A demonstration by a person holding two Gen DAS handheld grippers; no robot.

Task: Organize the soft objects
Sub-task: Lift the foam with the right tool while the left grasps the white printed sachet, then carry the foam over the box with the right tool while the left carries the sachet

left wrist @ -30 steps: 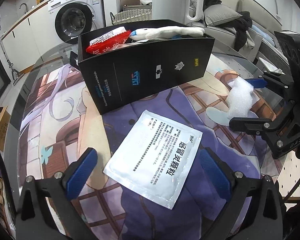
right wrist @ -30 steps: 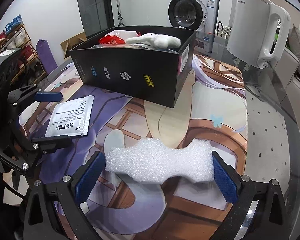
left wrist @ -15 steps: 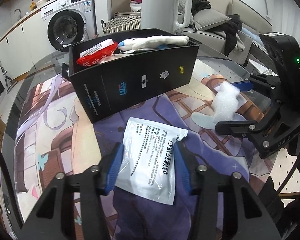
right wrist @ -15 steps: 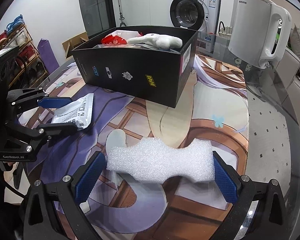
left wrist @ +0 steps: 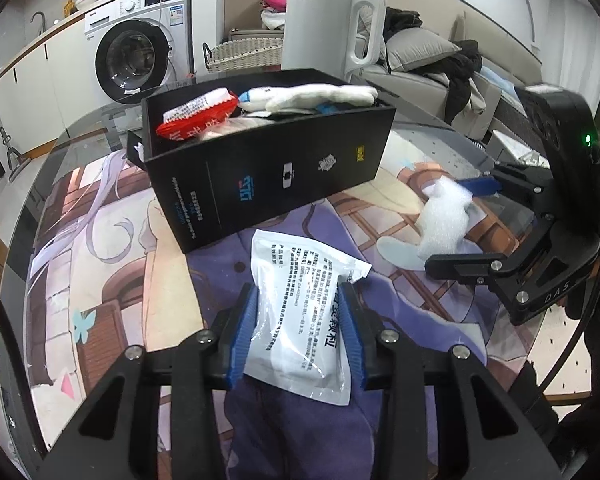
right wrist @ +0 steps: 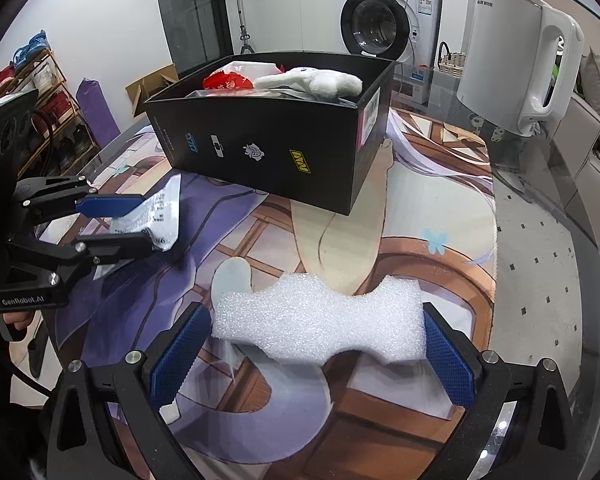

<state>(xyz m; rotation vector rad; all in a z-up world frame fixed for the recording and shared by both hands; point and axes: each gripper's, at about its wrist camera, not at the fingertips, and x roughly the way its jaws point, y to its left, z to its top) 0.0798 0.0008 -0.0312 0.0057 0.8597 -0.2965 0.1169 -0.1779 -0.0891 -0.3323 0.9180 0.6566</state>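
Where the left wrist view looks down along its fingers, the left tool [left wrist: 300,332] has just been closing and now pinches a white sachet [left wrist: 300,308] printed with black text, its blue pads pressed into both long edges so that the packet buckles between them; the sachet's far end stands off the printed mat [left wrist: 100,240] that covers the bench [right wrist: 548,264]. In the right wrist view, the right tool [right wrist: 316,344] clamps a white foam piece [right wrist: 320,320] by its two ends (the wavy-edged block spans the whole gap between the pads) and holds it just above the mat. Seen from the left, that foam sits to the right of the sachet, well apart from it. Beyond both stands the black cardboard box [left wrist: 284,172] with small logos on its side, open at the top. Inside it lie a red and white snack packet [left wrist: 196,116] towards the left end and a white plush toy [left wrist: 312,96] stretched along the far rim. Behind the box, a white electric kettle [right wrist: 516,56] stands on the bare glass part of the bench. Farther back are a washing machine [left wrist: 136,60], a woven basket [left wrist: 244,54] and a grey sofa [left wrist: 420,60] with dark clothes on it.
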